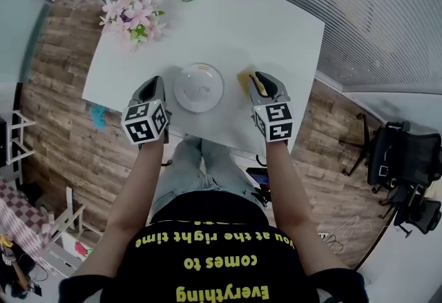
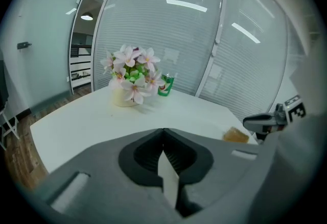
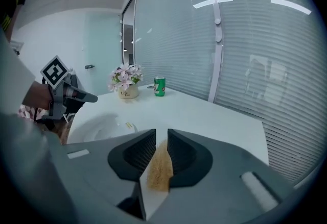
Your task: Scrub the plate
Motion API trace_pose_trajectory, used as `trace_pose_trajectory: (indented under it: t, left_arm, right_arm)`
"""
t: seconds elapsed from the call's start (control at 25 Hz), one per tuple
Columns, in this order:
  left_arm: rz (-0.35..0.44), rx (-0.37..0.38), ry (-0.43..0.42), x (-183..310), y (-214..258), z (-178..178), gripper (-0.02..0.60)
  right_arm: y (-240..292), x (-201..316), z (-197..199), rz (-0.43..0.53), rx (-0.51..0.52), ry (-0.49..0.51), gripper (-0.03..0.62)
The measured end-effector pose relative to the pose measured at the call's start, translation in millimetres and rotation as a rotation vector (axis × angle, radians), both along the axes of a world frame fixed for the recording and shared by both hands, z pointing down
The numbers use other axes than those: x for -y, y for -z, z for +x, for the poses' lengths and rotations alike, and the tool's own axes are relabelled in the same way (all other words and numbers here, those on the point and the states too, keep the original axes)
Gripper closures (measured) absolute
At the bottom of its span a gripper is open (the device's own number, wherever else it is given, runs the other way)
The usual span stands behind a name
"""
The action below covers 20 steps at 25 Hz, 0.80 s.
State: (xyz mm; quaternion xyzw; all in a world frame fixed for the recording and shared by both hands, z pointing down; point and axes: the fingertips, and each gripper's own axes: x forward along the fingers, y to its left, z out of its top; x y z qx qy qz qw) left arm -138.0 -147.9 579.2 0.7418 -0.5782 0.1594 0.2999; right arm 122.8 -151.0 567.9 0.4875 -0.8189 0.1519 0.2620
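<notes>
Over white table [image 1: 262, 25], wood floor [image 1: 62, 88] round: L gripper [image 1: 156, 81] jaws together, R gripper [image 1: 254, 76] pinches sponge [image 3: 159, 169].

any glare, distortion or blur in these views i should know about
Head view: strong fisheye, the table edges bow. Left gripper view: bright glare streaks on the glass wall, corners black. Right gripper view: same dark corners; the sponge, close to the lens, looks soft.

Black shirt [image 1: 221, 243], yellow lettering [image 1: 219, 261], seemingly pale grey jeans [image 1: 197, 170]
</notes>
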Motion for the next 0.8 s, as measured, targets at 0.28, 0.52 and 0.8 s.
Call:
trace_pose_trajectory:
  t: [0.28,0.52,0.8]
  left_arm:
    - [0.145,0.001,-0.02,5,44,3,0.58]
    - [0.232,0.019,-0.048,9,74,8,0.58]
    - [0.356,0.109,-0.103,9,116,18,0.58]
  right_arm:
    - [26,2,5,0.076,0.018,-0.032,0.58]
    - [54,6,10,0.153,0.039,-0.051,0.586]
    - [89,5,16,0.236,0.084,-0.07,0.588]
